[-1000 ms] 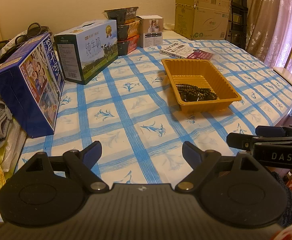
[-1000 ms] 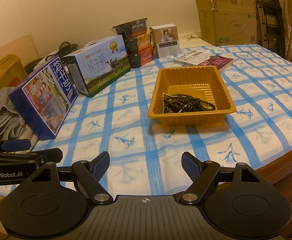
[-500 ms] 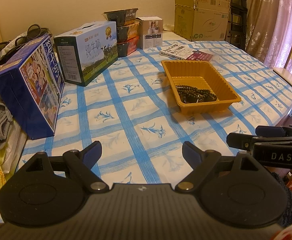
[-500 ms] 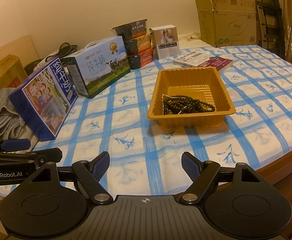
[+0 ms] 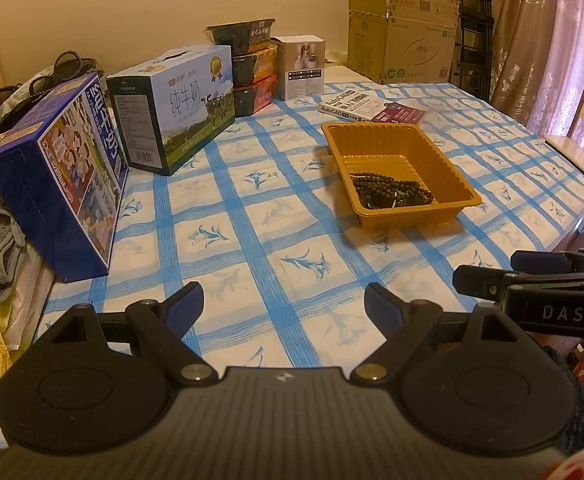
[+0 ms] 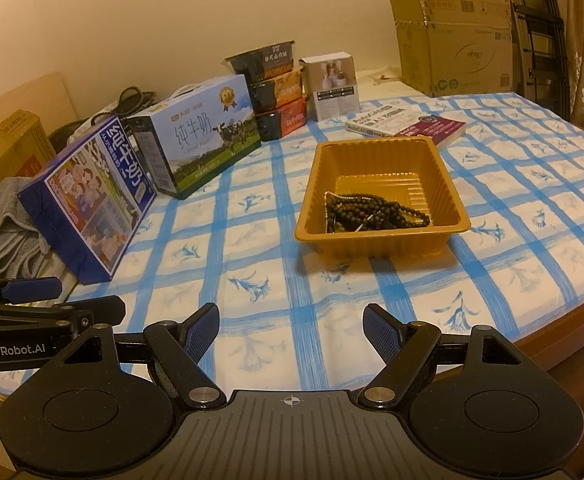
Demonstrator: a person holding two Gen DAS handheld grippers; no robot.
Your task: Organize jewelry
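Both claws, left claw (image 5: 284,300); right claw (image 6: 291,326), gape wide, holding and touching nothing.

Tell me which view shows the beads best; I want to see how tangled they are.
The right wrist view: it looks down into the orange tray, so the dark bead strands show spread out. The left wrist view shows them obliquely, partly behind the tray's near wall.

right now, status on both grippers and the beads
Left gripper and right gripper open, empty, short of tray. Beads heaped in orange tray. Path clear.
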